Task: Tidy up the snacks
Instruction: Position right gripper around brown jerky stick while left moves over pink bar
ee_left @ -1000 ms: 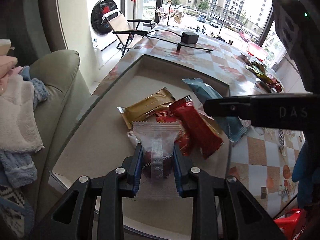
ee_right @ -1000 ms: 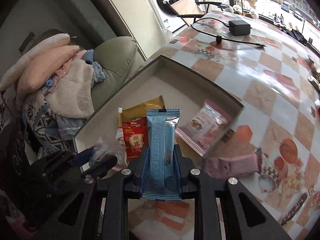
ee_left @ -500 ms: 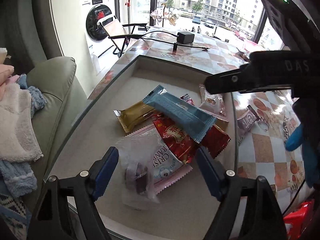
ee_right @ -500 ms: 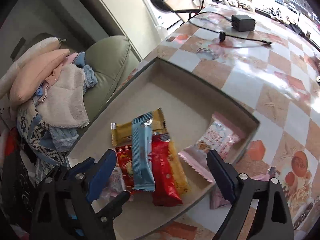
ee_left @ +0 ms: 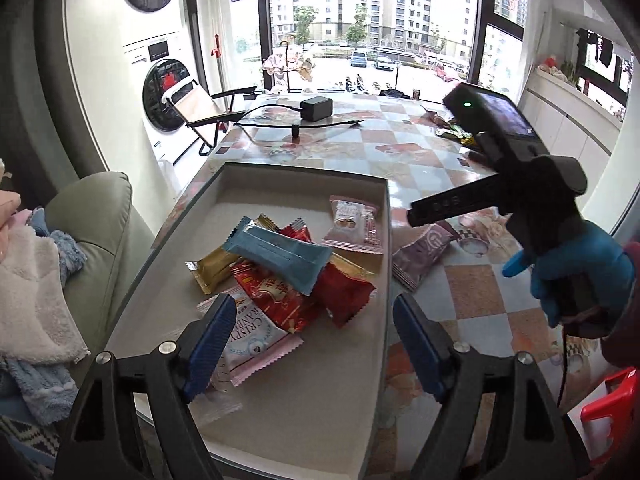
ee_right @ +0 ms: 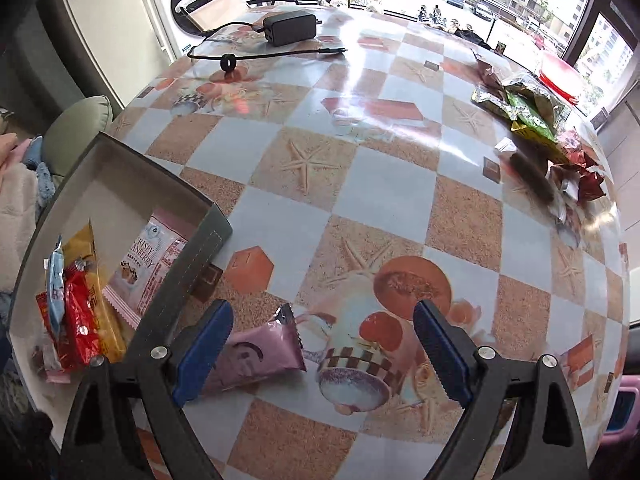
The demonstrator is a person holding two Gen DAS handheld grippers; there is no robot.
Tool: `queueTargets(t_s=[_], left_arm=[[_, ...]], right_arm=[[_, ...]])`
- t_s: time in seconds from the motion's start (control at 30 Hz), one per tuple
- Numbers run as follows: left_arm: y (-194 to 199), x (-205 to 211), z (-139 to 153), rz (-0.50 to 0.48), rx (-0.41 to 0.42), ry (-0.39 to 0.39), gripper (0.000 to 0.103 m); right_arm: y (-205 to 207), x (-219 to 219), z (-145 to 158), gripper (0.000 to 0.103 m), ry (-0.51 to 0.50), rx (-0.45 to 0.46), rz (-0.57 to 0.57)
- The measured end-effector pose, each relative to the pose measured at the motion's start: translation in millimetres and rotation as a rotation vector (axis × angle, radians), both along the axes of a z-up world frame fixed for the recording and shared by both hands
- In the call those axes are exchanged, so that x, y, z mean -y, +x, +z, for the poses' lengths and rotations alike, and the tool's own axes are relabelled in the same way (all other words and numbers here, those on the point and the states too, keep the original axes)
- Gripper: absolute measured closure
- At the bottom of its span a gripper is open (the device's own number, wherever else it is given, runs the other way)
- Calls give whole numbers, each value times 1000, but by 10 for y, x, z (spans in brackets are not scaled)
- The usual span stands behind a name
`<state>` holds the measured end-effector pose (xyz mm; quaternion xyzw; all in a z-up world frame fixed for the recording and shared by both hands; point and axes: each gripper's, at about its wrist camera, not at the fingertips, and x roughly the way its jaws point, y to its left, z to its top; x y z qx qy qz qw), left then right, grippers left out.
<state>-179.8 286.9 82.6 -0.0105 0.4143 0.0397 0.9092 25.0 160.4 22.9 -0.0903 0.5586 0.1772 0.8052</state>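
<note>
The left claw [ee_left: 310, 340] is standing wide open above the near end of the shallow grey box [ee_left: 384, 216], gripping nothing; the snack pile is lying on the box floor below and ahead of its blue pads [ee_left: 210, 344]. In that pile, a blue packet [ee_left: 280, 254] is lying on top, crossing a red packet [ee_left: 344, 292] and a gold packet [ee_left: 210, 270], with a pink-and-white packet [ee_left: 256, 340] partly under them near the left pad. A second pink-and-white packet [ee_left: 354, 226] is lying apart against the box's right wall.

The right claw [ee_right: 322, 344] is also standing wide open and is holding nothing. It is pointing down at the table [ee_right: 380, 184], just outside the box's right wall. A mauve packet [ee_right: 256, 354] is lying flat on the table beside that wall, its near end at the left pad of the right claw; whether the pad is touching it cannot be told. In the left wrist view a blue-gloved hand [ee_left: 580, 272] is gripping the right claw's handle.

A loose heap of further snacks [ee_right: 536, 120] is lying at the table's far right edge. A black power adapter [ee_right: 290, 26] with its cable is resting near the table's far left corner.
</note>
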Motion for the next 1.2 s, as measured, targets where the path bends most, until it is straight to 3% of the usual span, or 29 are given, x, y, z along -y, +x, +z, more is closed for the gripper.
queueTargets(t_s=[0.13, 0.33, 0.43, 0.57, 0.67, 0.77, 0.87, 0.93, 1.0, 1.07, 1.13, 1.2], left_arm=[[-11, 202, 18, -62, -17, 3, 19], [19, 640, -14, -197, -53, -4, 19], [110, 900, -44, -233, -79, -23, 19], [446, 1160, -169, -147, -190, -57, 19], [769, 1235, -336, -54, -269, -113, 19], [996, 1248, -484, 60, -320, -121, 19], [1146, 1201, -601, 170, -345, -90, 19], [1207, 1151, -706, 213, -376, -119, 18], [1248, 1150, -741, 248, -374, -102, 11], [1286, 1167, -795, 260, -371, -73, 5], [1310, 1136, -823, 256, -345, -79, 4], [1311, 1165, -833, 223, -327, -67, 6]], right_arm=[[-154, -135, -157, 10, -82, 6, 94], [-548, 255, -184, 3, -56, -31, 168], [-616, 592, -40, 3, -6, -10, 134], [-456, 1139, 184, 3, 45, 40, -28], [-321, 1487, 139, 3, 52, 1, -138], [-283, 1701, 18, 3, 65, -41, -199], [-276, 1779, -68, 3, 71, -52, -211], [-256, 1786, -98, 3, 75, -50, -212], [-220, 1738, -110, 3, 50, -25, -201], [-199, 1643, -139, 3, 10, 3, -169], [-227, 1577, -164, 5, -45, 43, -135], [-277, 1615, -157, 8, -31, 57, -110]])
